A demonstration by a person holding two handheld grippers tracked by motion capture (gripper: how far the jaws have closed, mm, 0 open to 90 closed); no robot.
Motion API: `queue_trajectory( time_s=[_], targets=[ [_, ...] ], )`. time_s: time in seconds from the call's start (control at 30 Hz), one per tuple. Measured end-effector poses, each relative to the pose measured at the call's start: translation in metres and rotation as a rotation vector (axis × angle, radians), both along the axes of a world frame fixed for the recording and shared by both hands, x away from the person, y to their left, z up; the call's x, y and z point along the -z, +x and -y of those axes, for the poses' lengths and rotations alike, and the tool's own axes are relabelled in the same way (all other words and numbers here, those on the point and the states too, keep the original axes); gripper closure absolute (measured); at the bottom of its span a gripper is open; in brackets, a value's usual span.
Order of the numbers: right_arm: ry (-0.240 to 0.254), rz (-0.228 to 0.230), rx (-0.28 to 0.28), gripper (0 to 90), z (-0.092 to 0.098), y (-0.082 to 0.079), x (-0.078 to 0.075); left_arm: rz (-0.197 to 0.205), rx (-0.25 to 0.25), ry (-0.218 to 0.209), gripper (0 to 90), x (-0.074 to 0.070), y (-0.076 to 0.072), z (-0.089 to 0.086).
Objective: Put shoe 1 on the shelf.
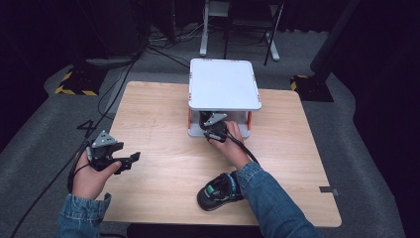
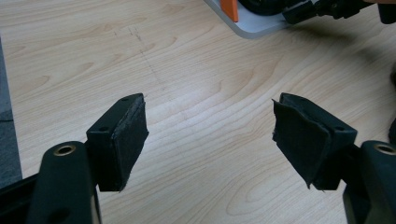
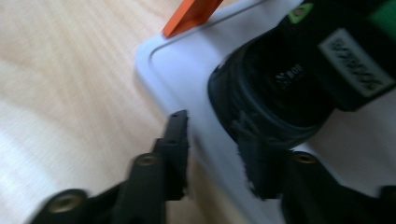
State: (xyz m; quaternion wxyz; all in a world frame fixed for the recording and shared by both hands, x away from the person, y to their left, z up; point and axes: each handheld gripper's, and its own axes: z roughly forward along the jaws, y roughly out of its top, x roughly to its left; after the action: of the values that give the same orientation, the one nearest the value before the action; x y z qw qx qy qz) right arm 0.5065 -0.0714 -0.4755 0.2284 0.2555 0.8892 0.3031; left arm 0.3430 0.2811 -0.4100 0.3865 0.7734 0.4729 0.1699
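A white two-level rack (image 1: 223,84) with orange posts (image 3: 191,14) stands at the table's far middle. A black shoe (image 3: 280,93) with a green tag sits on its lower shelf (image 3: 177,70). My right gripper (image 1: 216,128) reaches under the top board. In the right gripper view it (image 3: 212,144) is open at the shelf's front edge, its right pad against the shoe's rim and nothing between the jaws. A second black shoe (image 1: 218,191) with teal marks lies near the table's front, beside the right sleeve. My left gripper (image 1: 130,161) hovers open over the table's left part (image 2: 210,135).
The light wooden table (image 1: 158,129) is bare around the left gripper. The rack's base corner (image 2: 254,28) and one orange post (image 2: 229,9) show ahead of the left jaws. Cables trail off the left edge to the grey floor (image 1: 59,134).
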Motion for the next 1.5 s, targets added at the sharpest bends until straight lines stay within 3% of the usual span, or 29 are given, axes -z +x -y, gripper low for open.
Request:
queue_trajectory(
  time_s=[0.07, 0.13, 0.2, 0.27, 0.5, 0.67, 0.8, 0.9, 1.07, 1.13, 1.3, 1.5],
  targets=[
    [-0.016, 0.014, 0.006, 56.5, -0.001, 0.003, 0.001, 0.004, 0.000, 0.001, 26.1, 0.000, 0.000, 0.000],
    [-0.001, 0.002, 0.016, 53.0, -0.001, 0.004, 0.002, 0.003, 0.000, -0.002, 26.1, -0.001, -0.001, 0.000],
    [0.009, 0.007, 0.008, 40.9, -0.002, 0.003, 0.002, 0.006, 0.000, -0.005, 26.1, -0.001, -0.001, -0.001],
    [0.003, 0.021, -0.011, 40.9, -0.002, -0.003, -0.001, 0.006, -0.001, -0.003, 26.1, -0.001, -0.001, -0.001],
    [0.111, 0.001, -0.052, 39.1, 0.011, -0.034, -0.033, 0.007, 0.003, -0.002, 26.1, -0.002, 0.001, 0.001],
    [0.257, -0.027, 0.008, 38.3, 0.043, -0.062, -0.063, 0.006, 0.005, -0.007, 26.0, -0.003, 0.006, 0.004],
    [0.322, -0.029, 0.038, 38.2, 0.068, -0.080, -0.076, 0.008, 0.014, -0.010, 26.0, -0.005, 0.010, 0.007],
    [0.307, -0.010, 0.074, 38.2, 0.088, -0.091, -0.080, 0.007, 0.024, -0.011, 25.9, -0.005, 0.013, 0.008],
    [0.380, -0.032, 0.115, 37.7, 0.120, -0.109, -0.082, -0.002, 0.022, -0.017, 25.7, -0.005, 0.018, 0.011],
    [0.381, -0.050, 0.127, 37.4, 0.129, -0.113, -0.080, 0.002, 0.030, -0.017, 25.6, -0.005, 0.021, 0.014],
    [0.382, -0.087, 0.151, 35.2, 0.144, -0.120, -0.078, -0.008, 0.054, -0.009, 25.5, -0.004, 0.025, 0.019],
    [0.377, -0.120, 0.126, 34.5, 0.147, -0.129, -0.081, -0.006, 0.058, -0.018, 25.4, -0.005, 0.029, 0.022]
  ],
)
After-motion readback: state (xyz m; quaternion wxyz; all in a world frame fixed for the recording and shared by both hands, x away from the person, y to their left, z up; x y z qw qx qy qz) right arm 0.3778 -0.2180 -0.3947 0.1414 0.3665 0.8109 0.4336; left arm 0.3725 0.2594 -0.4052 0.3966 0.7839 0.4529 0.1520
